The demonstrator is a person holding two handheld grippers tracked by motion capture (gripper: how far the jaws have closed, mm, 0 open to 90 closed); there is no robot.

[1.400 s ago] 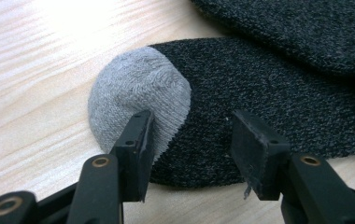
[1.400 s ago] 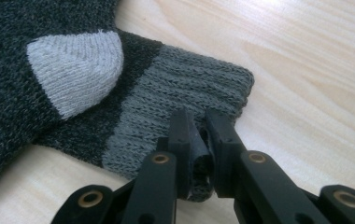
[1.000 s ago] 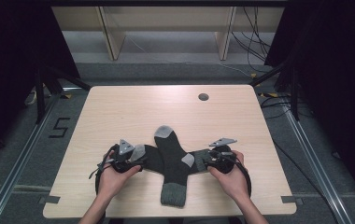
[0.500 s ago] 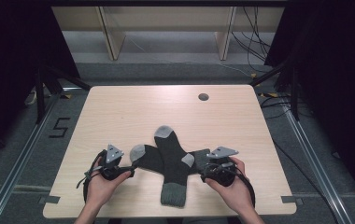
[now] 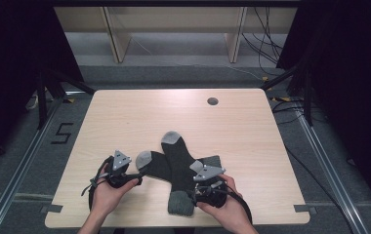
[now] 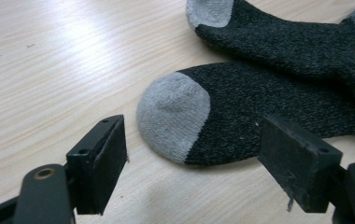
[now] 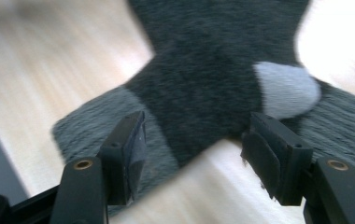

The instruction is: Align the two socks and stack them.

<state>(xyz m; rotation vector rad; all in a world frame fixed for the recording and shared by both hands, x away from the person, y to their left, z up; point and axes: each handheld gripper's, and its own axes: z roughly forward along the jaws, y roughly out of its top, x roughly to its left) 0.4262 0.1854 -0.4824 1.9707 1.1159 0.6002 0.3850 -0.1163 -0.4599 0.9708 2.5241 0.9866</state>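
Two dark grey socks with light grey toes, heels and cuffs lie crossed on the table. One sock (image 5: 176, 168) runs from its toe at the back down to its cuff near the front edge. The other sock (image 5: 156, 165) lies across it, toe to the left. My left gripper (image 5: 133, 174) is open just left of that toe (image 6: 173, 114), which lies ahead of the jaws untouched; the jaws have just been opening. My right gripper (image 5: 199, 184) is open beside the first sock (image 7: 203, 93), nothing between its pads; its jaws have just opened wider, then closed a little.
The wooden table (image 5: 125, 117) has a round cable hole (image 5: 212, 101) at the back right. Metal frame legs and cables stand around it on the floor, with shelving behind. Both hands are near the front edge.
My right gripper has slid left and toward the front edge, onto the lower part of the upright sock. The left gripper has drawn slightly back from the toe. Both jaws stand wider.
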